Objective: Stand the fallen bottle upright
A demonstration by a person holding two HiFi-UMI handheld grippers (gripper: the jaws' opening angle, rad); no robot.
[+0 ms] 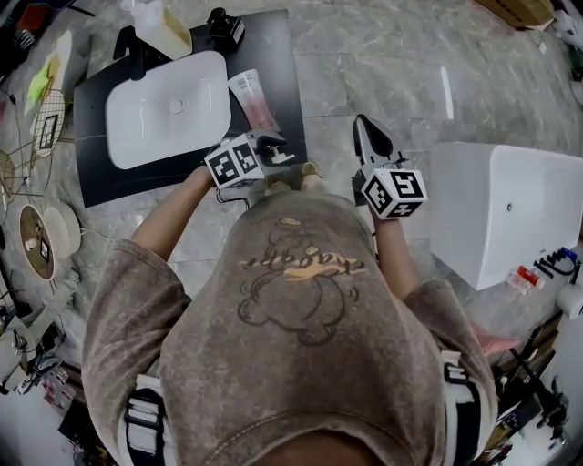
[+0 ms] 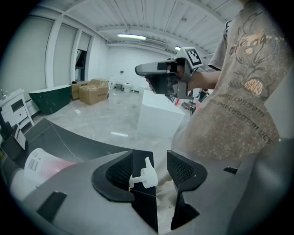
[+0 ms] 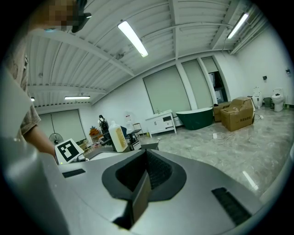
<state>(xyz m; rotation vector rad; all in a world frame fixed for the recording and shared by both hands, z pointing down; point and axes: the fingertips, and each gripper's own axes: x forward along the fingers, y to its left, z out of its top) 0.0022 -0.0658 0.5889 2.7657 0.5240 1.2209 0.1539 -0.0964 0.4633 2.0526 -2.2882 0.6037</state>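
Fallen clear plastic bottle with pink contents [image 1: 253,98] lies on its side on the black table [image 1: 282,55], just right of the white rectangular basin [image 1: 168,109] and just far of the left gripper [image 1: 273,150]. In the left gripper view it shows at the left edge [image 2: 39,167], label facing up. I can't tell which end is the cap.

Left gripper [image 2: 156,160]: fingers [image 2: 183,170] apart with nothing clamped. A small white plastic peg [image 2: 143,176] sits against the inner face of one finger only, with an open gap beside it. The gripper is aimed sideways past the person's brown printed shirt [image 1: 301,300], not at the bottle.

Right gripper [image 1: 364,127]: fingers [image 3: 154,172] pressed together, empty, held off the table to the right and pointing out at the room.

A yellowish upright jug [image 1: 164,27] stands at the far side of the basin, not involved.

Handling (judgement): probably light, thin-walled and smooth, with a round body, so it is likely to roll or squirt out if pinched hard, and the walls may give. Best grasp is across the body around mid-length or slightly toward the top, with a moderate squeeze. Then pivot it onto its base on bare table clear of the basin rim. Grasp not yet begun.
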